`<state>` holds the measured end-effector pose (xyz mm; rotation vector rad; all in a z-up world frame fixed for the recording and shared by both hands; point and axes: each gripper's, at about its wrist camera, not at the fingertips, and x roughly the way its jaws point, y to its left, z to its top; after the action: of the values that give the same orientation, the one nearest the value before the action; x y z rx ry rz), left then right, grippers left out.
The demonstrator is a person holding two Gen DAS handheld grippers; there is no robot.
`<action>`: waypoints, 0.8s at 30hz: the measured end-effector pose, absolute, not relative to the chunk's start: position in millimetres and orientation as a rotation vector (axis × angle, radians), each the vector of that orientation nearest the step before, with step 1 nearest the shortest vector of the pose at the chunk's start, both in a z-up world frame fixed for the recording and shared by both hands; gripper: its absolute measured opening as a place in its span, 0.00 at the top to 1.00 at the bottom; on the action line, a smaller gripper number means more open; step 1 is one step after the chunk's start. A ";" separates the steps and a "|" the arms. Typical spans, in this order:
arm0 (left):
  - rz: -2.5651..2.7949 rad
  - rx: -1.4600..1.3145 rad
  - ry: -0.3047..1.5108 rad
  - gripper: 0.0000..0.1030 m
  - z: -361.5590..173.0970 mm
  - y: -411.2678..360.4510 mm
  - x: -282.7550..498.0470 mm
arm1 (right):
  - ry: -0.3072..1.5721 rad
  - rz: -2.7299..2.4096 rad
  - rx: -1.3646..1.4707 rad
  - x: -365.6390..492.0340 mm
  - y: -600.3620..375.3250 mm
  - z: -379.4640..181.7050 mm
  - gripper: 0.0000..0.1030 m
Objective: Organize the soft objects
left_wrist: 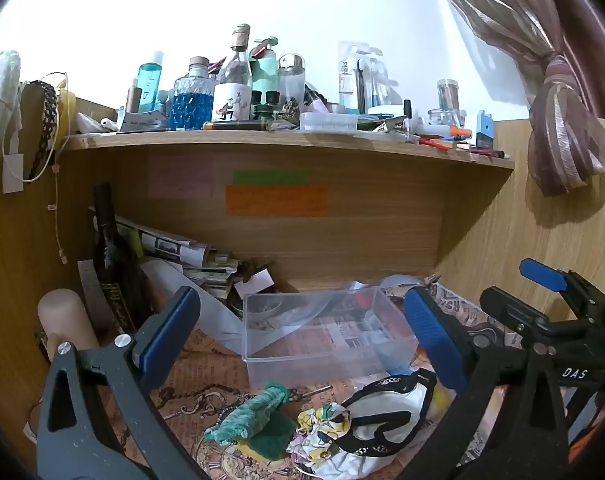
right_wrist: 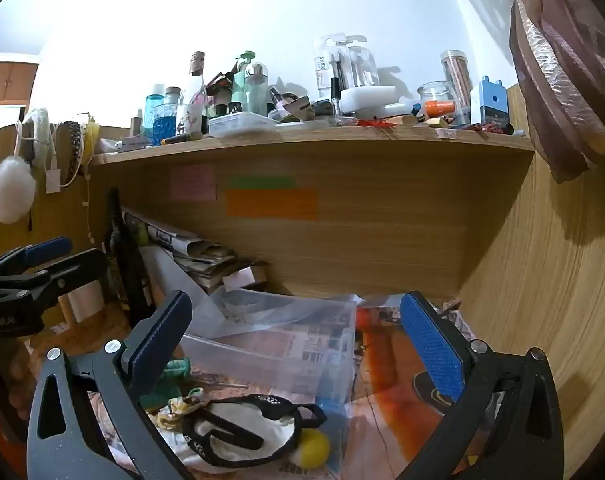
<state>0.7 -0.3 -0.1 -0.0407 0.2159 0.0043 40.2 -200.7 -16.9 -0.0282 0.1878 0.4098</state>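
Observation:
A clear plastic box [left_wrist: 322,328] stands empty on the desk, also in the right wrist view [right_wrist: 278,344]. In front of it lie soft things: a teal cloth [left_wrist: 254,408] on a green and yellow sponge [left_wrist: 272,440], a flowered scrunchie [left_wrist: 322,424], a white cloth with black straps [left_wrist: 382,420] [right_wrist: 238,428] and a yellow ball [right_wrist: 312,448]. My left gripper [left_wrist: 298,340] is open and empty above the pile. My right gripper [right_wrist: 298,344] is open and empty, over the box and the white cloth. The right gripper also shows at the right of the left wrist view [left_wrist: 542,304].
A wooden shelf [left_wrist: 286,146] above holds several bottles, jars and pens. Papers and a dark bottle [left_wrist: 110,264] lean at the back left. A wooden side wall [right_wrist: 542,280] closes the right. A curtain [left_wrist: 562,120] hangs at upper right. A pale cylinder [left_wrist: 62,320] stands at the left.

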 end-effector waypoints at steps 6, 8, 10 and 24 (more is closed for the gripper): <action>0.005 -0.047 0.231 0.00 -1.5 -2.6 6.8 | 0.183 0.406 -0.026 40.6 -200.4 -16.7 0.00; 0.007 -0.045 0.236 0.00 -1.7 -3.8 10.4 | 0.182 0.403 -0.028 40.9 -199.8 -16.7 0.00; -0.008 -0.043 0.215 0.00 3.9 -2.7 2.6 | 0.183 0.408 -0.024 41.0 -200.1 -16.9 0.00; -0.009 -0.041 0.209 0.00 1.1 -0.5 2.8 | 0.179 0.407 -0.023 39.8 -200.4 -16.1 0.00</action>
<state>2.8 -0.5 1.1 -0.0412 0.2093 -0.0093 39.8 -200.4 -16.1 -0.0228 0.1790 0.4068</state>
